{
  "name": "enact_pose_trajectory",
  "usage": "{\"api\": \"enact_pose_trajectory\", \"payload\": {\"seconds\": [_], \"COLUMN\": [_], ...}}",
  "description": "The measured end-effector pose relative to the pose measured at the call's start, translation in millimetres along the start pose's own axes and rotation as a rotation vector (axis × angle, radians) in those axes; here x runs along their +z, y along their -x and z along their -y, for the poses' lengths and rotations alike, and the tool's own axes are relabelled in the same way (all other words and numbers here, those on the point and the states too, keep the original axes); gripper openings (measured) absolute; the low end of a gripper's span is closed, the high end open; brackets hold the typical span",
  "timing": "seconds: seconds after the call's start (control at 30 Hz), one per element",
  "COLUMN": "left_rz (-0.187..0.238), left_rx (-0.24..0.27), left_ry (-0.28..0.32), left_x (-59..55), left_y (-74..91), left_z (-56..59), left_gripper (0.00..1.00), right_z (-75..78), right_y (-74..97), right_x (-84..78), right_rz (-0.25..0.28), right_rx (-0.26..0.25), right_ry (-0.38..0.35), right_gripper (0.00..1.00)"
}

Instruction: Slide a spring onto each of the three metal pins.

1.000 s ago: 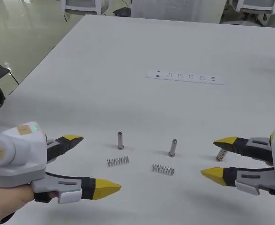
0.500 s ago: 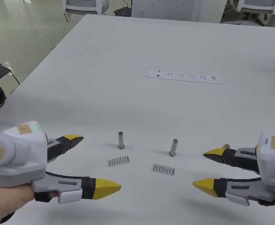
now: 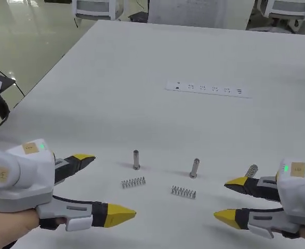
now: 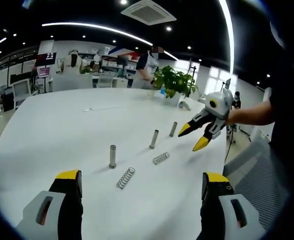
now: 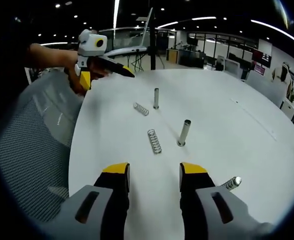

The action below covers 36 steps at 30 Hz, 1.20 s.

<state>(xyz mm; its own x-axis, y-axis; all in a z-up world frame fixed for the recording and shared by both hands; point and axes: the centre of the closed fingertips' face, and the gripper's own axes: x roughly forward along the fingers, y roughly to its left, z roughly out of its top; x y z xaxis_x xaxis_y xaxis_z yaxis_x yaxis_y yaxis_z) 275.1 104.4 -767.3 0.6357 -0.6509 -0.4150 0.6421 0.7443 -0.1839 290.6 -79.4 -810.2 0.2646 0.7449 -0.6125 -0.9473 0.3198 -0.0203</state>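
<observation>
**Two open grippers beside three pins and their springs**

The white table carries three metal pins in a row. The left pin and the middle pin stand upright and bare. A loose spring lies flat just in front of each: the first spring before the left pin, the second spring before the middle pin, neither touching its pin. The third pin, at the right end, wears a fitted spring along its shaft and appears tilted. It sits just behind the upper jaw of the right gripper.

The right gripper's yellow-tipped jaws are parted and hold nothing. The left gripper hovers left of the pins, its jaws spread wide and likewise empty. A power strip lies farther back on the table, well apart from the parts.
</observation>
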Motion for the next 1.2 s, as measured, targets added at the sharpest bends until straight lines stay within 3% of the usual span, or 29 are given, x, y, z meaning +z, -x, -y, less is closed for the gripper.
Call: {"api": "enact_pose_trajectory", "payload": {"seconds": [0.5,0.97,1.2], "left_rz": [-0.01,-0.012,-0.015], "left_rx": [-0.013,-0.007,-0.007], "left_ry": [-0.003,-0.006,-0.004], "left_x": [-2.9,-4.2,-5.5], "left_y": [-1.6,-0.5,-0.6], "left_z": [1.5,1.1,1.5], "left_gripper": [0.96,0.96,0.96], "right_z": [-8.6,-15.7,-12.7], "right_y": [-23.5,-46.7,-57.7], "right_x": [11.1,19.7,19.8], "right_rz": [-0.002,-0.041,-0.067], "right_rx": [0.037,0.095,0.094], "right_ry": [0.002,0.053,0.078], "right_gripper": [0.34,0.32,0.28]}}
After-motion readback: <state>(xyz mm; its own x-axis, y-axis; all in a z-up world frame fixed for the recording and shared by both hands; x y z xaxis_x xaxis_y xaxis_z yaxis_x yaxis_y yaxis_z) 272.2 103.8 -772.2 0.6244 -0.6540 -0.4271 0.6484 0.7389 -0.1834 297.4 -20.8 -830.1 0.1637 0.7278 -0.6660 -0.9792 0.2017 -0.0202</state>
